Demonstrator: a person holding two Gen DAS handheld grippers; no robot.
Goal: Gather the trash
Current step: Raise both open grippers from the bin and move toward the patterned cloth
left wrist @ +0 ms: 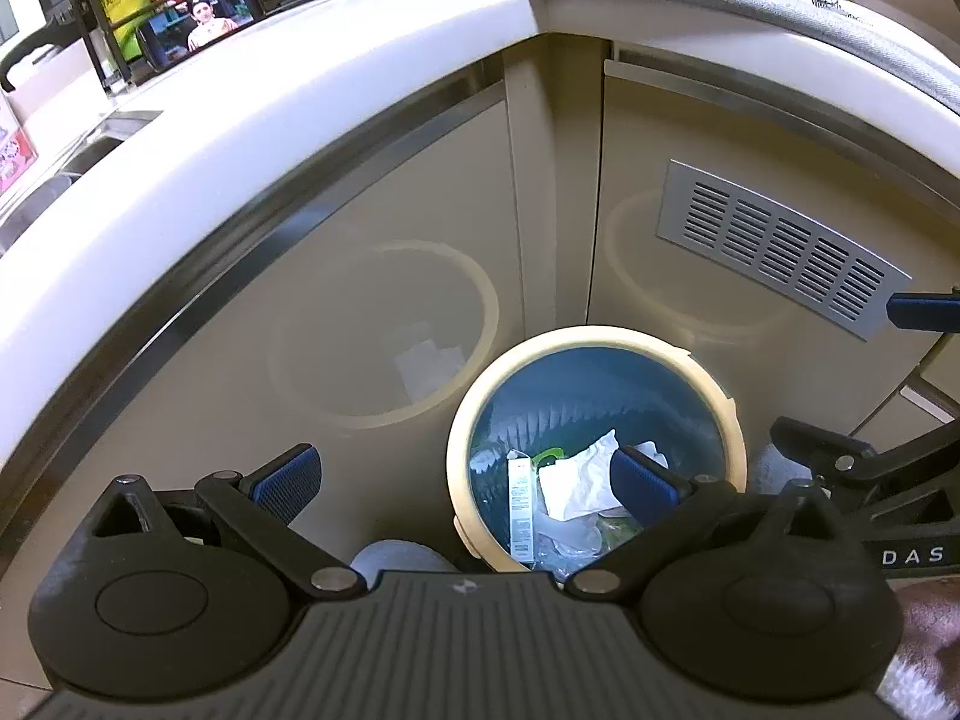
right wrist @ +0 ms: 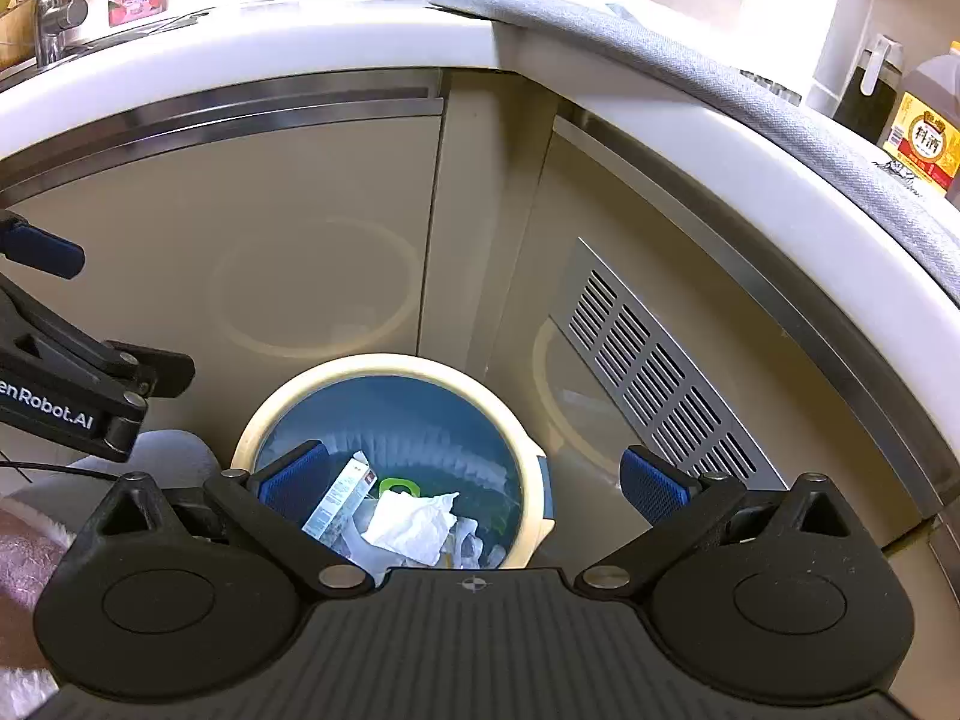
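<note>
1. A round cream-rimmed waste bin with a blue liner stands on the floor in the corner where two beige cabinet fronts meet, below a white countertop.
2. Inside the bin lie a crumpled white tissue, a narrow printed cardboard box, a green plastic ring and some clear plastic wrap.
3. The left gripper hangs above the bin with its blue-padded fingers spread wide and holding nothing; its right pad sits over the tissue, its left pad is outside the rim.
4. The right gripper is likewise spread wide and empty; its left pad overlaps the bin's mouth beside the box, its right pad lies beyond the rim, near a silver slotted vent grille.
5. All trash lies well below the fingers, touching neither pair.
</note>
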